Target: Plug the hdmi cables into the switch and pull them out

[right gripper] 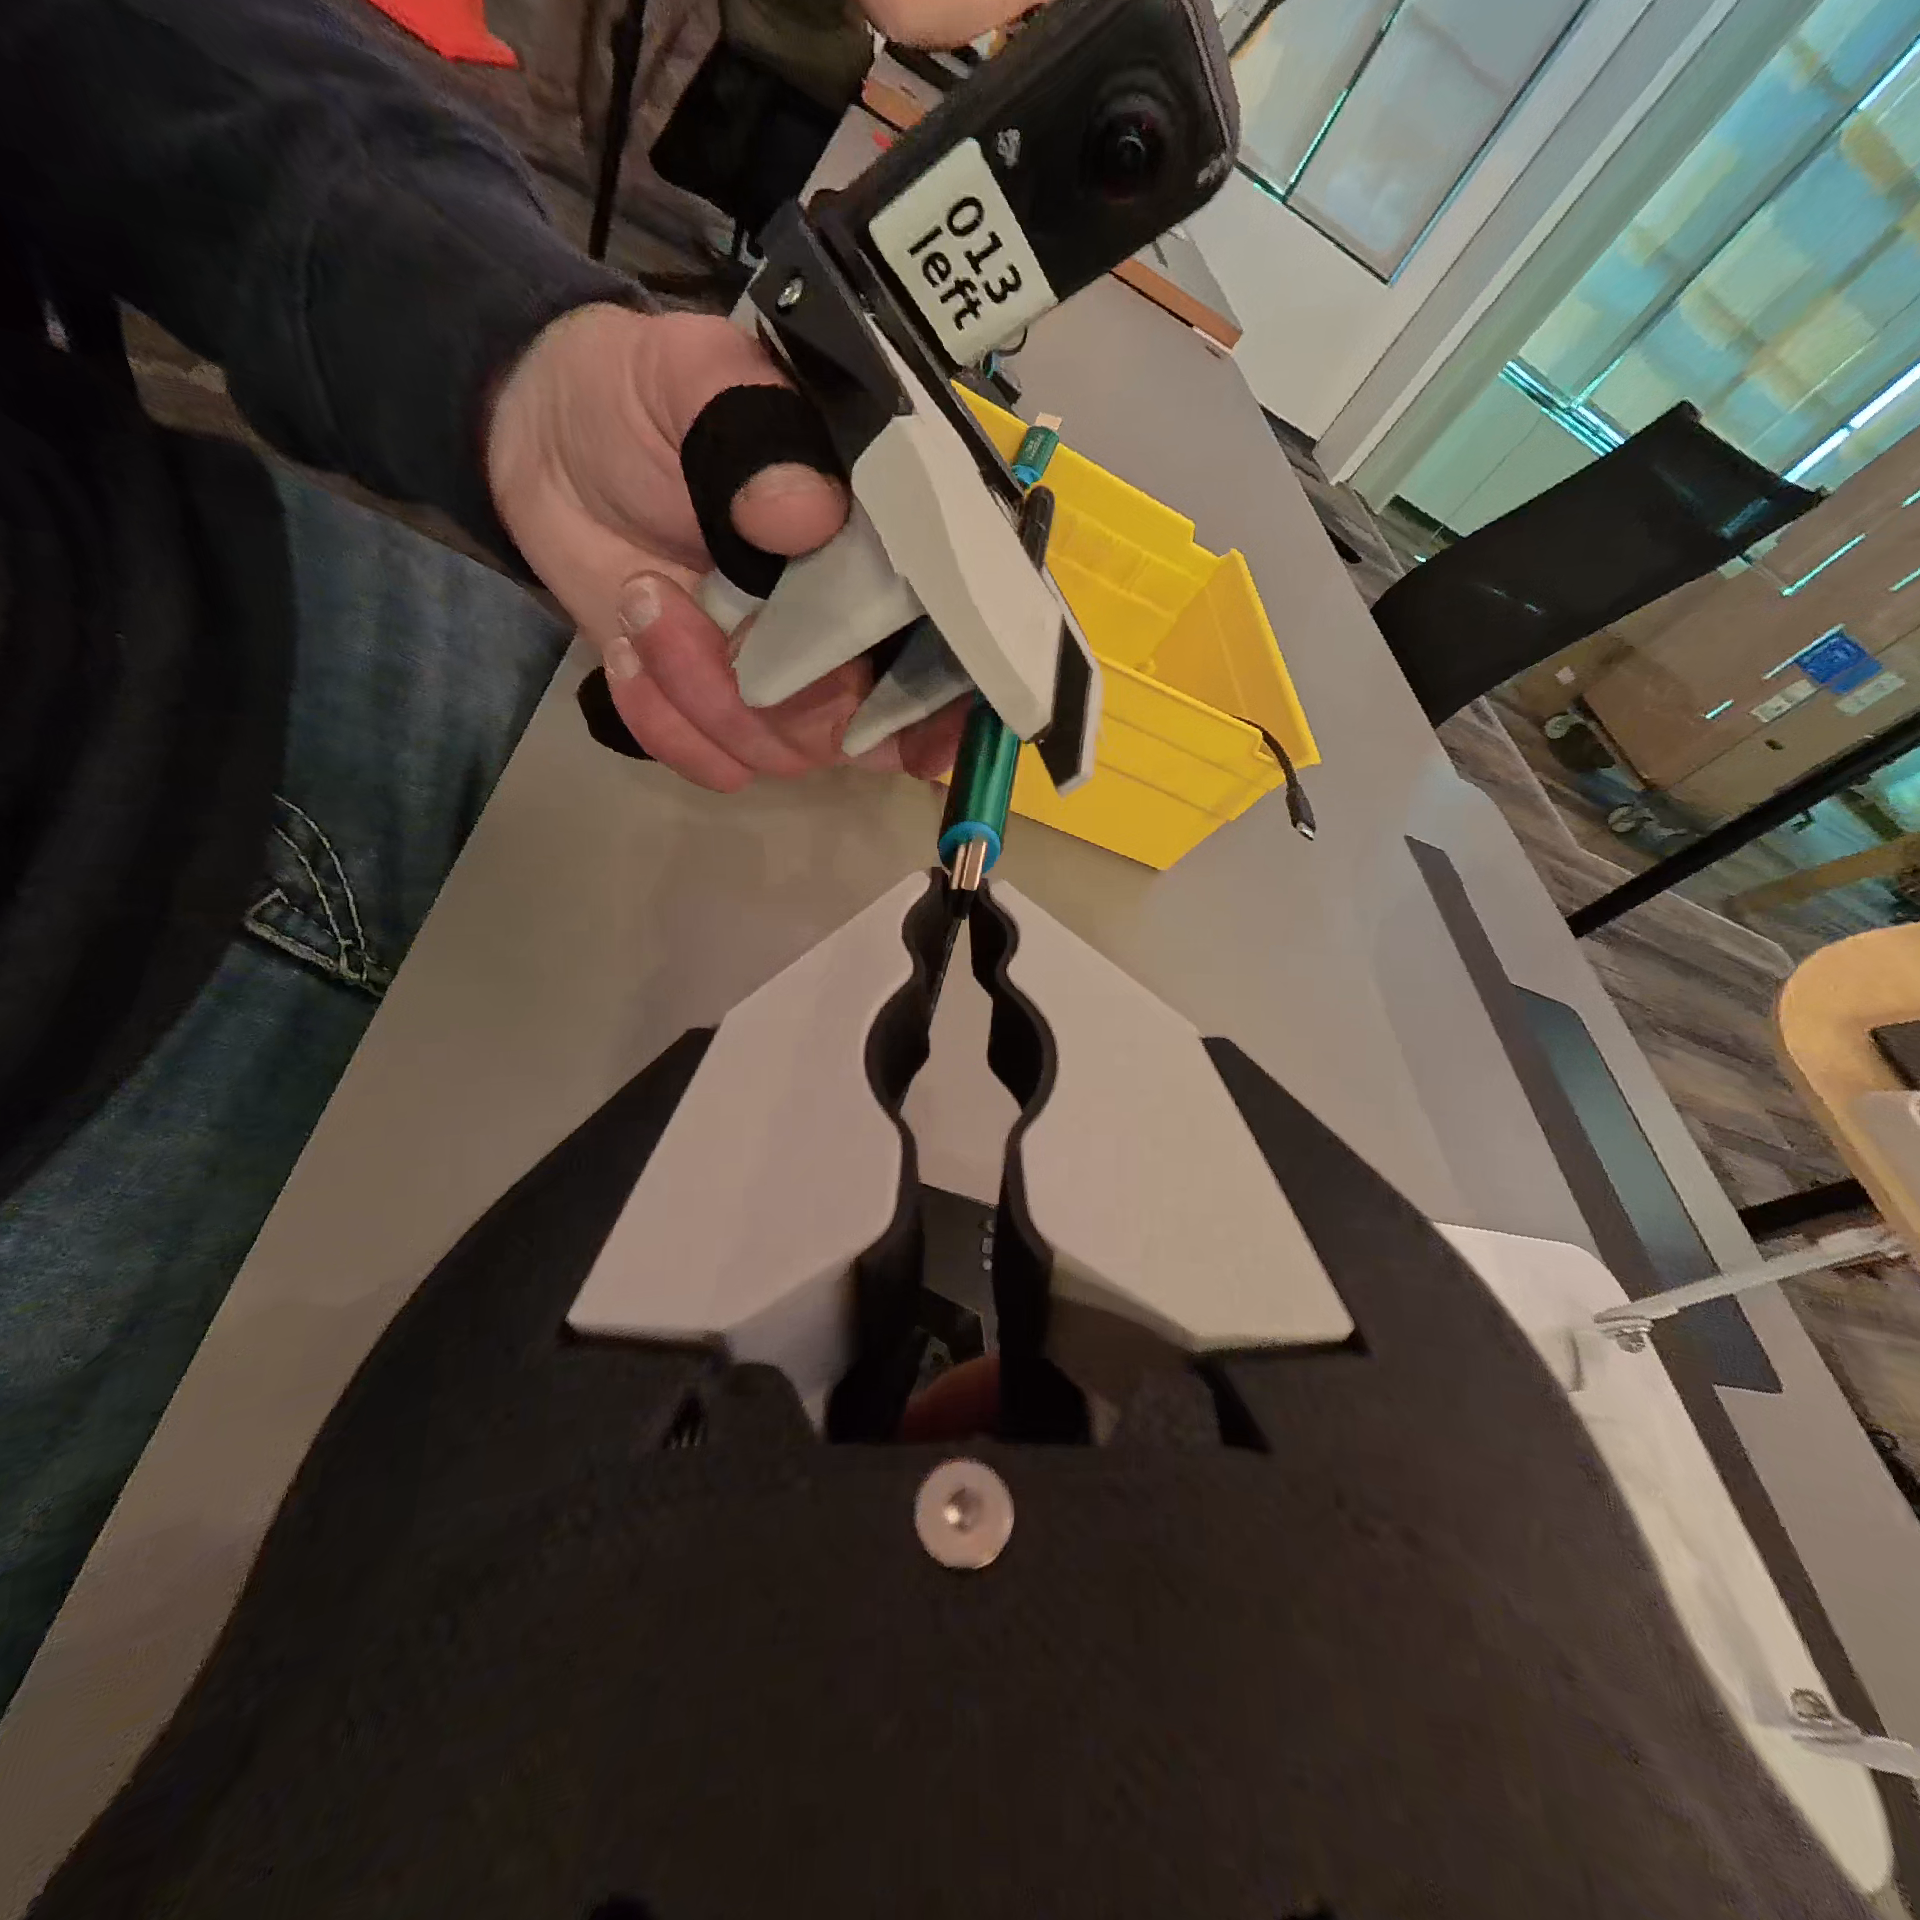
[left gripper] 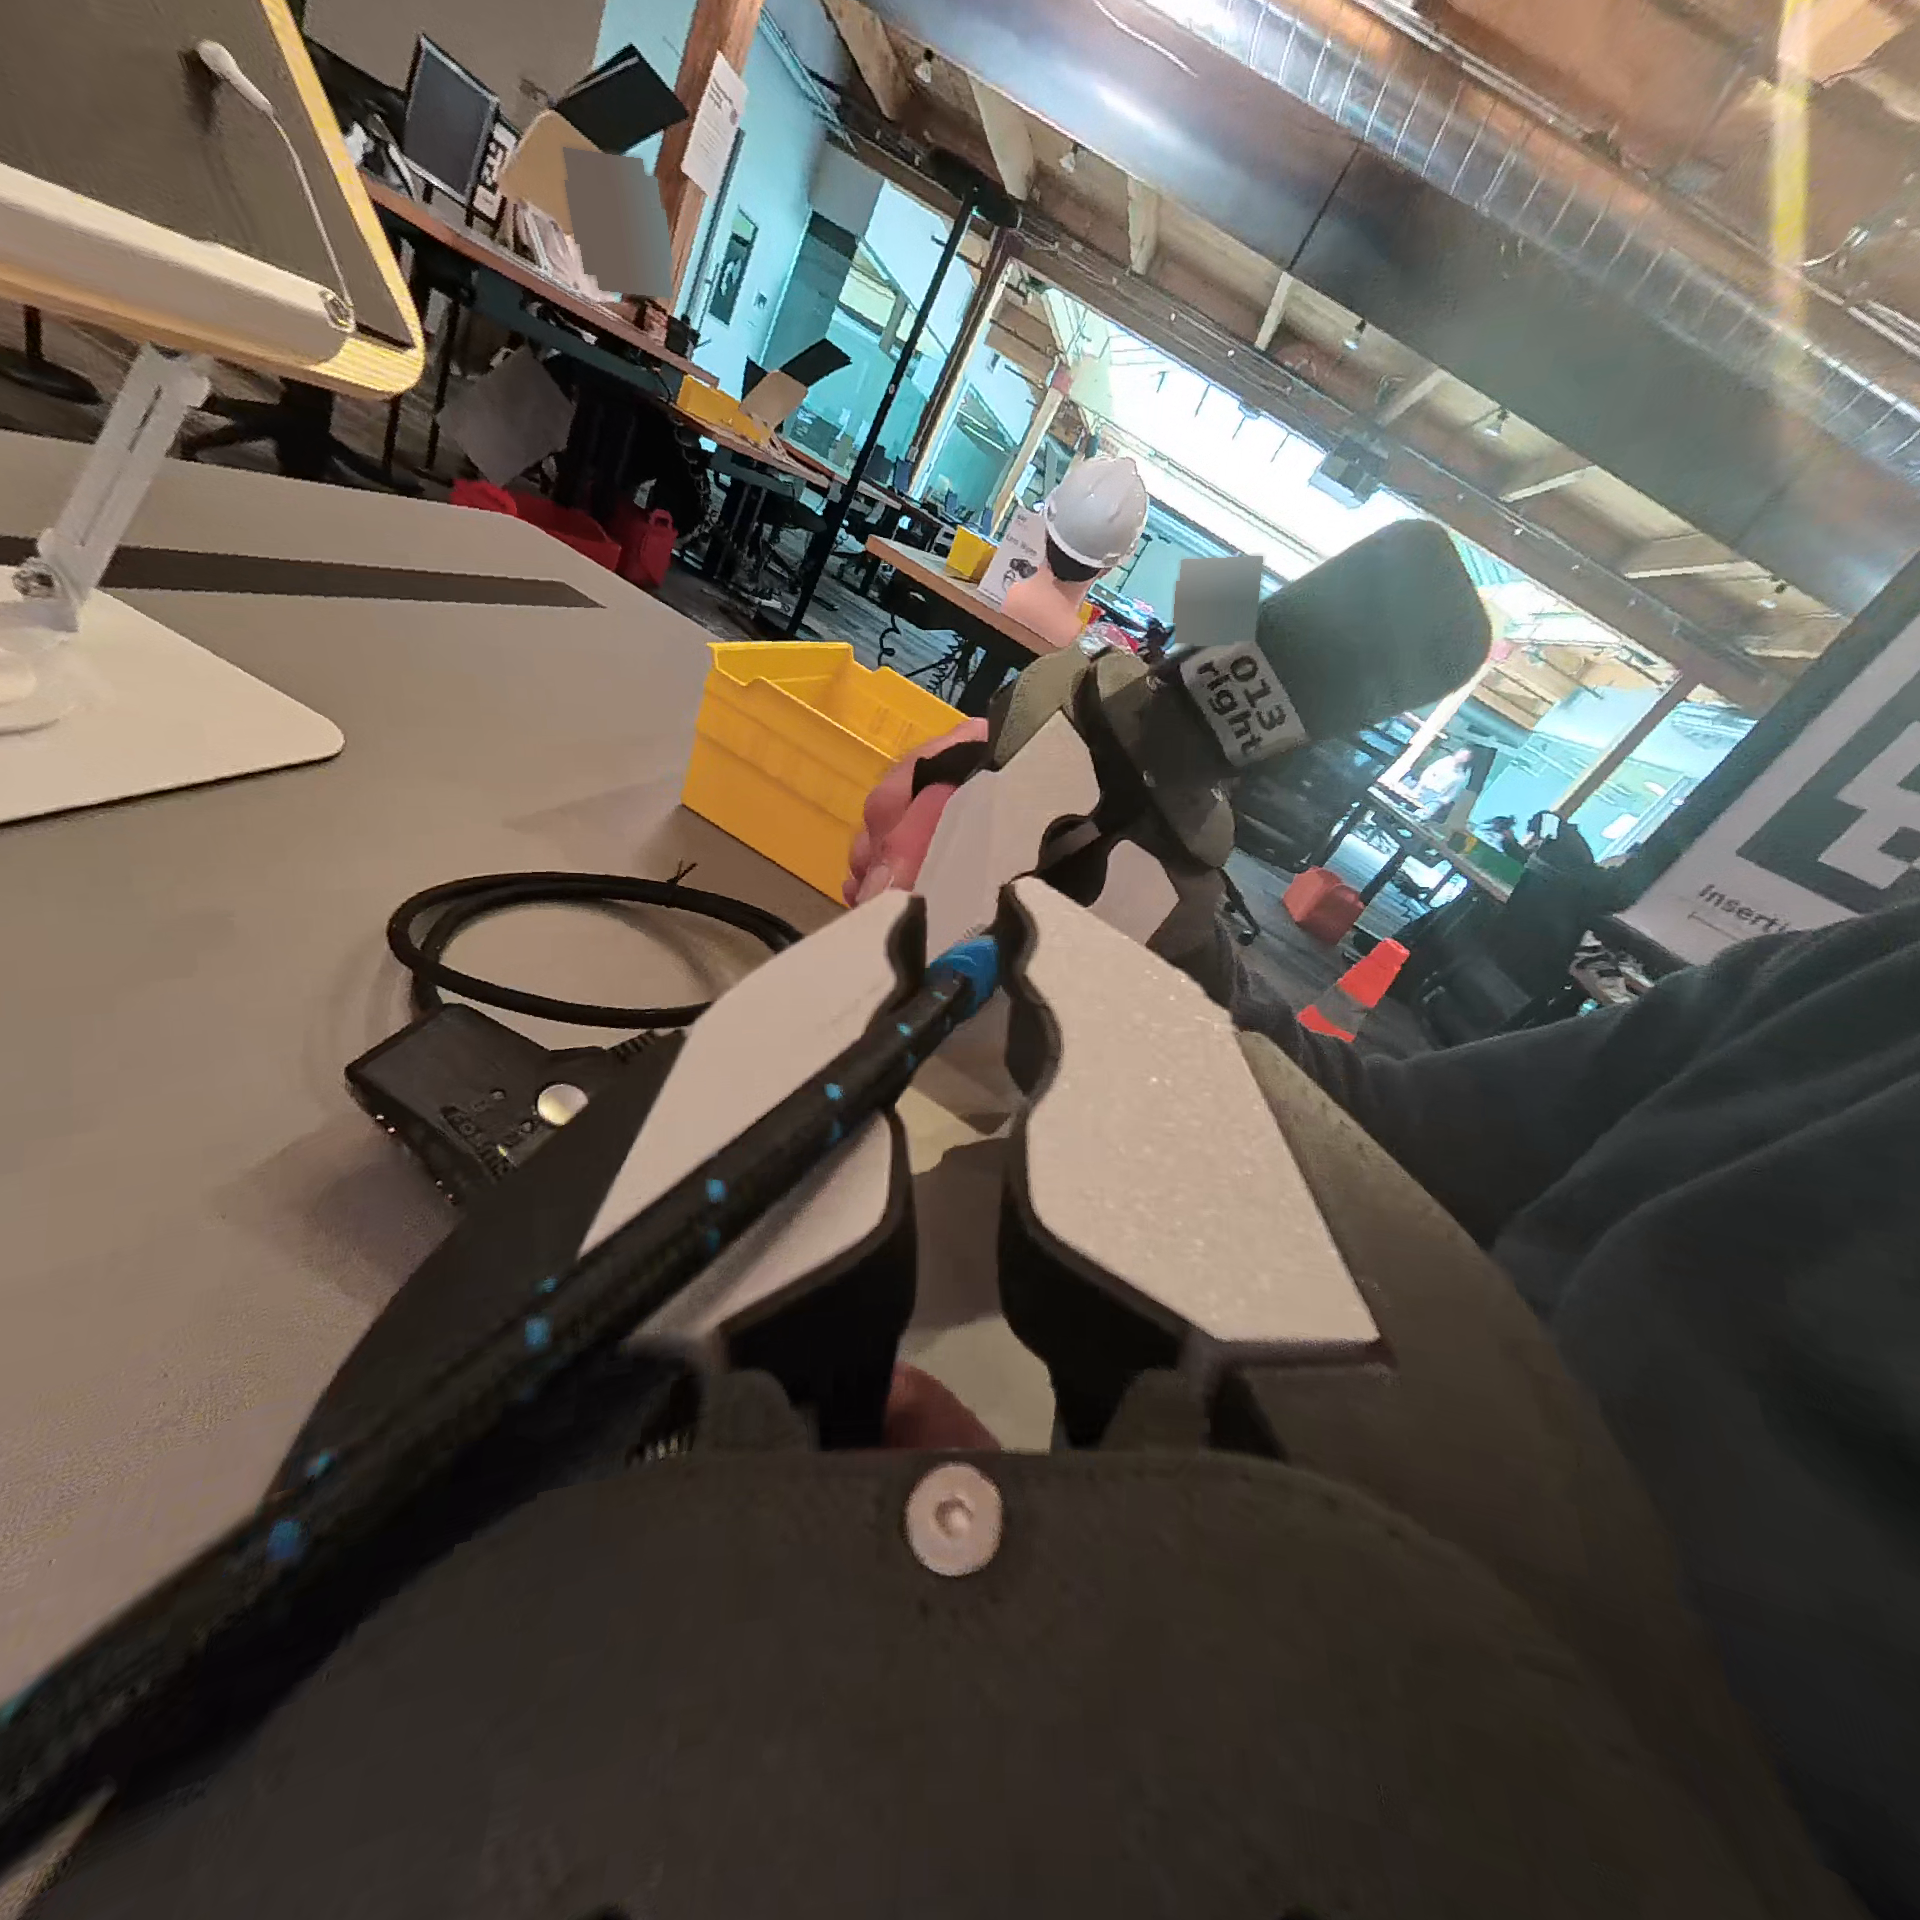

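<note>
On the grey table (left gripper: 312,1039), 1 yellow bin (left gripper: 800,758) stands.

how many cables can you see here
2. A black-and-blue braided cable is clamped in the left tool; a plain black cable lies coiled on the table behind the black switch. More may be hidden.

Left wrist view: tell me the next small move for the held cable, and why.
Probably swing the left gripper left and down toward the switch. It is shut on the hdmi cable, whose plug hangs bare by the right gripper, in no port; the switch lies on the table.
</note>
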A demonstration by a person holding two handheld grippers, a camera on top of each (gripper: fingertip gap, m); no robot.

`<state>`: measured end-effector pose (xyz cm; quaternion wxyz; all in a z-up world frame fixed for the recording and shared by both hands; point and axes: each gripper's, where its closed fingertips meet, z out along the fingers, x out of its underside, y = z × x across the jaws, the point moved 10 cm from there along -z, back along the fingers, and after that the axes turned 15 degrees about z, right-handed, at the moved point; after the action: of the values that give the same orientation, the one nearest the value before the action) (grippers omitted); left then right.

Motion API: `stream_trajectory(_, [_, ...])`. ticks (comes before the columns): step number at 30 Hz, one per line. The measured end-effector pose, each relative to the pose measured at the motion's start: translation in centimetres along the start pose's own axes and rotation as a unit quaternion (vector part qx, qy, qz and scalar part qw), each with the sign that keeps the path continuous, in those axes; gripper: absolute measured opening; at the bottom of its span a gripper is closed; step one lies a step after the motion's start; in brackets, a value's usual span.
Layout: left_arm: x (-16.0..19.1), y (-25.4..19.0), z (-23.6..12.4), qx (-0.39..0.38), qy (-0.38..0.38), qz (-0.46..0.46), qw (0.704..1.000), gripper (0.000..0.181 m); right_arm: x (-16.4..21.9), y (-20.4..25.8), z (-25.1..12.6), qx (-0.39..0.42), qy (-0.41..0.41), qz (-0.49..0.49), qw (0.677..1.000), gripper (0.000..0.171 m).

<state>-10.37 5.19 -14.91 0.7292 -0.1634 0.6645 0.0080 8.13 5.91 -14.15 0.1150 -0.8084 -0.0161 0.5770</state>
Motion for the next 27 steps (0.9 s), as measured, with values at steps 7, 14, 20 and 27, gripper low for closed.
stream_trajectory(7, [-0.9,-0.7,-0.3,-0.010,0.011,0.082,0.997,0.001,0.8,-0.4,0.0,-0.093,-0.097,0.165,0.977,0.025])
stream_trajectory(14, [-1.4,-2.2,0.0,0.028,0.046,0.221,0.974,0.001,1.4,-0.8,0.7,-0.218,-0.140,0.299,0.918,0.029])
stream_trajectory(20, [-2.0,-3.7,0.1,0.037,0.059,0.301,0.951,0.001,1.7,-0.5,1.7,-0.286,-0.187,0.346,0.874,0.017])
stream_trajectory(27, [-2.2,-4.5,0.3,0.038,0.061,0.335,0.939,0.001,2.0,0.1,2.2,-0.311,-0.197,0.373,0.852,0.021])
